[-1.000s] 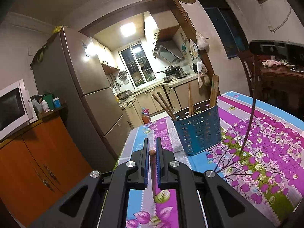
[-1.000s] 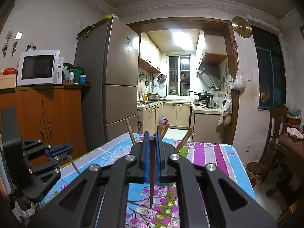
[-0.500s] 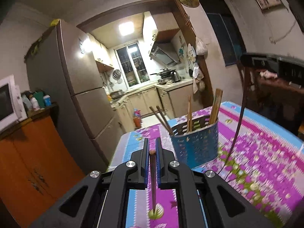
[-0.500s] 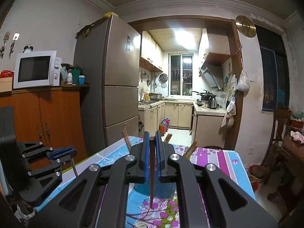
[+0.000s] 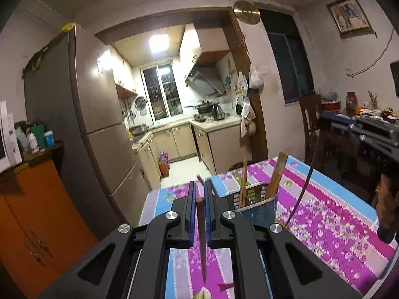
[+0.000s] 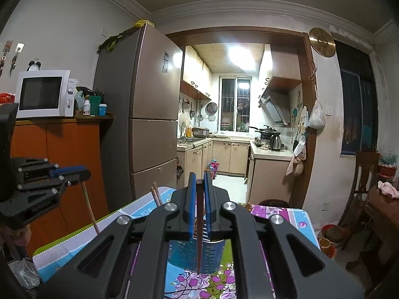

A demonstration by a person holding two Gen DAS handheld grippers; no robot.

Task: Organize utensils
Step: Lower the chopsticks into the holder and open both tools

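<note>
A blue perforated utensil holder stands on the floral tablecloth with several wooden chopsticks in it; it also shows in the right wrist view behind my fingers. My left gripper is shut on a brown chopstick that hangs point down, left of the holder. My right gripper is shut on a dark chopstick, hanging just in front of the holder. The right gripper appears at the left view's right edge, its chopstick slanting toward the table.
The table has a pink, purple and blue cloth. A fridge and an orange cabinet with a microwave stand left. A wooden chair and dark side table stand right. The kitchen lies behind.
Both grippers have risen and tilted up with their chopsticks. The holder now sits lower in both views, and the right gripper's chopstick hangs closer over it.
</note>
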